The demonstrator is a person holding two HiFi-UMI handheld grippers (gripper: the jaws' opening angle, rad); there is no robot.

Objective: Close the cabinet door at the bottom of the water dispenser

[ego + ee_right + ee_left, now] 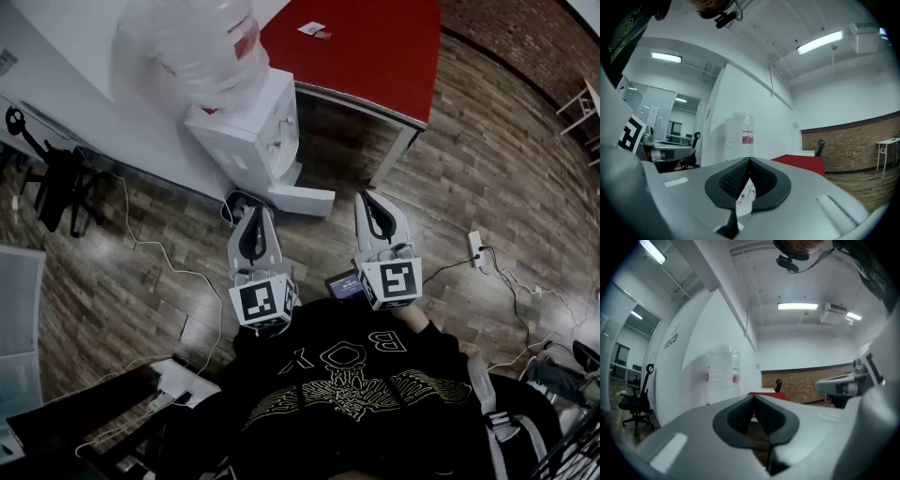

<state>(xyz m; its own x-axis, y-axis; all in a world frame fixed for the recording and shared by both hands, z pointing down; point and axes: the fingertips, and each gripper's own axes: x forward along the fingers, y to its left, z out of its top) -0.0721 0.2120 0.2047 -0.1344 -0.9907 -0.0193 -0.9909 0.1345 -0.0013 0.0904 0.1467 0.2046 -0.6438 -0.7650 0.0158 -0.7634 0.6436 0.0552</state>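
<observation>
Both your left tongs (246,201) and right tongs (366,199) were shut, empty; the cabinet door (302,200) stood ahead between them (best pushed squarely on its face).

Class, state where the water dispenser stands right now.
Head view, upper left of centre: the dispenser stands against the white wall, immediately left of the red table.

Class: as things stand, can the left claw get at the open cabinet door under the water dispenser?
Likely yes. The left claw, shut and empty, points at the cabinet door, which juts open close ahead; only bare floor lies between.
</observation>
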